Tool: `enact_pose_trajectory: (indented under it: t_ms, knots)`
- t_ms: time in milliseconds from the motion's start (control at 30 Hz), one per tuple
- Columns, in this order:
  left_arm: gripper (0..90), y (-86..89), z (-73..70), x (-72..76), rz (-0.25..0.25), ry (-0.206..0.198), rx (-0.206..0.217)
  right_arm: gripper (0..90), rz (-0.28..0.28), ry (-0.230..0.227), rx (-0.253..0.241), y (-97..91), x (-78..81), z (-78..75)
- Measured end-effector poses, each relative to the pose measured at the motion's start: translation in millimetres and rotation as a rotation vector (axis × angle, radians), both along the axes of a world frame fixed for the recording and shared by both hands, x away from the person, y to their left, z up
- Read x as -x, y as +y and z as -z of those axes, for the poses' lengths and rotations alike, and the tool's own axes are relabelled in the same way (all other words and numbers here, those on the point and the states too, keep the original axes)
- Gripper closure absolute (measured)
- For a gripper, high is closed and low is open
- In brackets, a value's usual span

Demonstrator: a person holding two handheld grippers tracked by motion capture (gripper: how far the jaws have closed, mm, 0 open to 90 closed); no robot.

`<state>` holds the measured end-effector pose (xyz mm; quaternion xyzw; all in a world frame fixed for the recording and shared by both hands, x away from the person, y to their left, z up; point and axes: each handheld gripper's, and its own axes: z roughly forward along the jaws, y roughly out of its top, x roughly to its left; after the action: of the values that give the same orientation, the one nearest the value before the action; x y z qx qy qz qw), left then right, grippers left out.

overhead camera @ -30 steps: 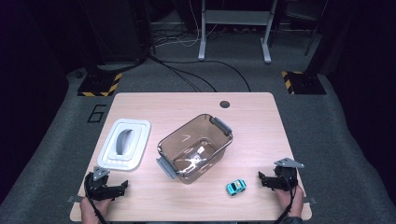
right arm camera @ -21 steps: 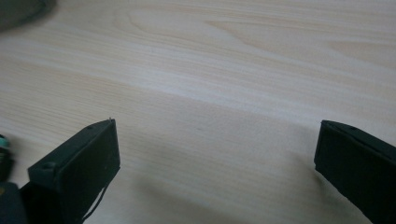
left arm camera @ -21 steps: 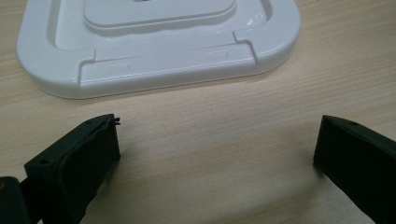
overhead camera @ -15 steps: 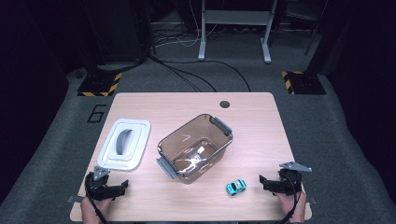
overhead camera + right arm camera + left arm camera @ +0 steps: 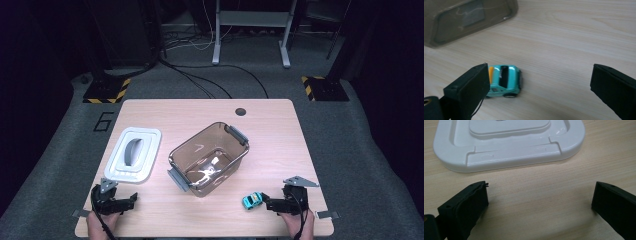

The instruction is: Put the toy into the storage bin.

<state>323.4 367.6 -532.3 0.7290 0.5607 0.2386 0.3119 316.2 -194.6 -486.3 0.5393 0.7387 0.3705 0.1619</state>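
With my right claw [image 5: 539, 85] spread wide, its jaws having just been opening, and the teal toy car [image 5: 504, 81] on the desk [image 5: 564, 37] hard against one jaw, off-centre, I judge closing now would shove it away rolling.

A light wooden table [image 5: 270, 125] with rounded corners and a small dark round hole [image 5: 241, 111] near its far edge stands on grey carpet [image 5: 350, 150]. A dark number six [image 5: 103, 121] is marked on the carpet beside the table's far left corner. Beyond the table, two black bases edged with yellow-and-black hazard stripes [image 5: 106, 92] sit on the floor, left and right, with black cables [image 5: 210, 80] trailing between them. A grey metal frame [image 5: 250, 30] stands at the back, and the room beyond is dark
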Motion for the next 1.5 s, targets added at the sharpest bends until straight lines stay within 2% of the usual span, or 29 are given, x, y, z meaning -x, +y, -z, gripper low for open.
enact_pose_trajectory:
  t_ms: [133, 333, 500, 533, 567, 633, 900, 967, 1100, 1500]
  knots:
    - [0.2, -0.2, 0.0, 0.2, -0.002, 0.000, 0.001, 1.7, -0.029, -0.002, -0.008, 17.1, 1.3, 2.2]
    - [0.2, -0.3, 0.0, 0.2, -0.003, 0.001, 0.000, 0.0, -0.064, 0.045, 0.018, 39.4, -0.3, 14.0]
    - [0.2, -0.2, -0.6, 0.4, -0.002, 0.008, -0.003, 0.0, -0.063, 0.075, 0.084, 54.5, -1.8, 20.9]
    - [0.2, -0.2, -0.6, 0.4, -0.002, 0.008, -0.003, 0.0, -0.063, 0.075, 0.084, 54.5, -1.8, 20.9]
    - [0.3, -0.2, -0.7, 0.5, -0.004, 0.007, -0.004, 2.3, -0.068, 0.079, 0.108, 58.6, -2.7, 23.6]
    - [0.2, -0.2, -0.7, 0.5, -0.003, 0.007, -0.005, 4.7, -0.067, 0.086, 0.124, 61.9, -2.7, 25.0]
    - [0.3, -0.3, -0.7, 0.5, -0.004, 0.007, -0.005, 19.0, -0.095, 0.085, 0.159, 62.2, -2.3, 26.0]
    - [0.3, -0.4, -0.7, 0.6, -0.005, 0.007, -0.005, 22.0, -0.086, 0.083, 0.176, 63.3, -1.0, 26.5]
    - [0.3, -0.4, -0.7, 0.6, -0.005, 0.007, -0.005, 23.0, -0.109, 0.077, 0.193, 63.2, -2.1, 26.3]
    - [0.3, -0.8, -0.1, 0.3, -0.010, 0.000, -0.002, 24.1, -0.153, 0.070, 0.189, 60.0, -7.5, 22.8]
